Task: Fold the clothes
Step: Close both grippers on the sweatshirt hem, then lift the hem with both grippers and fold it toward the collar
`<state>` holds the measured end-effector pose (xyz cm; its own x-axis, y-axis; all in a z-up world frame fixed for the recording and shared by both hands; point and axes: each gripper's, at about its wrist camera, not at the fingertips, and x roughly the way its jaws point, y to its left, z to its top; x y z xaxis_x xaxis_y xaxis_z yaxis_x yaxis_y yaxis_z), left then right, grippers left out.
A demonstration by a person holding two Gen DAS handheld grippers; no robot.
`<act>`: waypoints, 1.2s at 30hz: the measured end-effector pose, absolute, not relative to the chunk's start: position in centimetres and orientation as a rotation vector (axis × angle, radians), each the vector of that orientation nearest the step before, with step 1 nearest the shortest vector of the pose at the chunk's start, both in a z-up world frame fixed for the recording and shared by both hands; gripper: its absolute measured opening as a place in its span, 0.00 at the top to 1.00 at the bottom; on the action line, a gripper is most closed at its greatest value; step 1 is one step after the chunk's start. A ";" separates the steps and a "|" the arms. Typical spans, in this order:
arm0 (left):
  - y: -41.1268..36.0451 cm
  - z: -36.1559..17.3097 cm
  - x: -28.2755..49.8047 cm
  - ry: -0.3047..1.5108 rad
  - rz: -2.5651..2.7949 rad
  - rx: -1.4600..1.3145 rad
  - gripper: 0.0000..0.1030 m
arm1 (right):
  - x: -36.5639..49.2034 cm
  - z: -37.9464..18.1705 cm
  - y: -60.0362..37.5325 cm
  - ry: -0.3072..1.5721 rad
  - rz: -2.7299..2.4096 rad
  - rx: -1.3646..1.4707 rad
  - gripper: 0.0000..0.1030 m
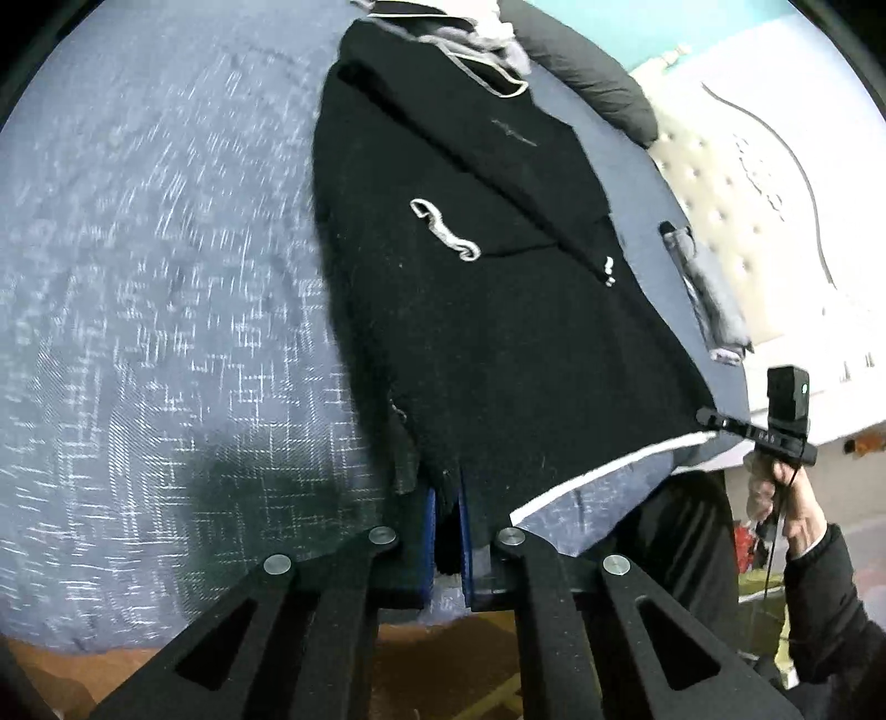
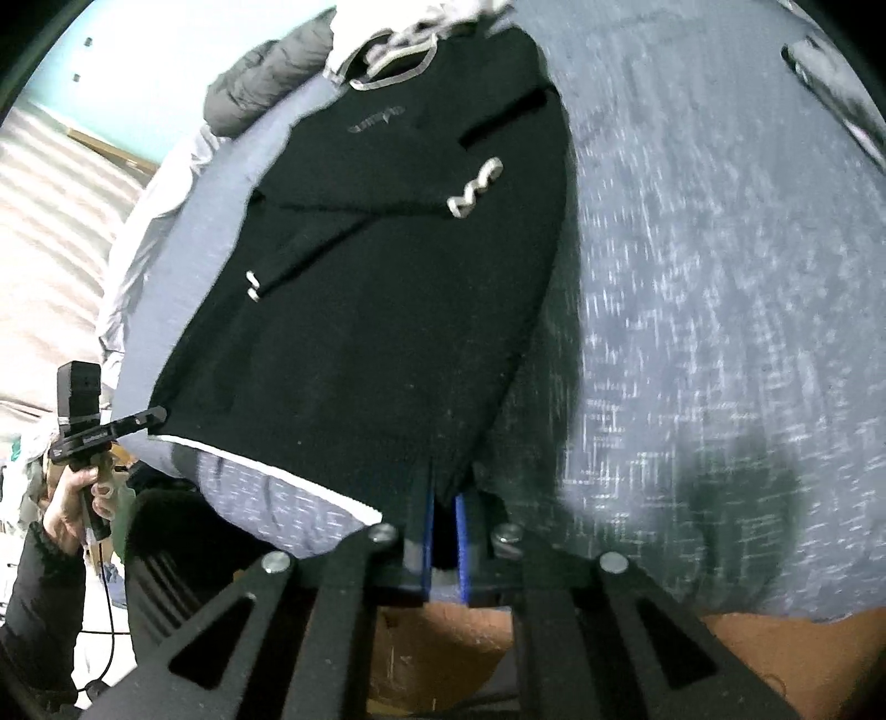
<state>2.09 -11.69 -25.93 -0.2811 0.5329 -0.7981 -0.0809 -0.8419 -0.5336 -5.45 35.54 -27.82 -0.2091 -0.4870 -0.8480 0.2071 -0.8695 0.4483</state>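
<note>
In the left wrist view, the left gripper (image 1: 449,518) pinches the hem of one black sweater (image 1: 476,310), which lies on the bed (image 1: 155,310) at its near edge. In the right wrist view, the right gripper (image 2: 441,523) pinches the other hem corner; both sleeves are folded in.

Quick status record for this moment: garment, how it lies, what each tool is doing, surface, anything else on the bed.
garment: black sweatshirt with pale trim at neck and cuffs
lay: flat on bed, both sleeves folded across the front, cuffs on the chest
left tool: shut on hem corner
right tool: shut on the other hem corner
hem: lifted off the bed between the tools
surface: blue-grey patterned bedspread
beyond collar: dark pillow, pale clothing
</note>
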 end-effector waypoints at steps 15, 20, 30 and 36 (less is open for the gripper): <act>-12.4 -20.5 4.6 -0.407 2.204 -1.470 0.94 | -2.5 -22.3 35.6 -0.279 -2.147 1.432 0.95; -12.3 -18.5 6.2 -0.375 2.216 -1.436 0.94 | -1.3 -20.8 35.7 -0.252 -2.145 1.393 0.95; -11.4 -14.6 10.5 -0.303 2.220 -1.371 0.94 | 2.5 -16.4 34.7 -0.175 -2.123 1.271 0.95; -11.0 -13.5 12.8 -0.284 2.209 -1.349 0.94 | 4.9 -14.6 34.3 -0.138 -2.085 1.234 0.95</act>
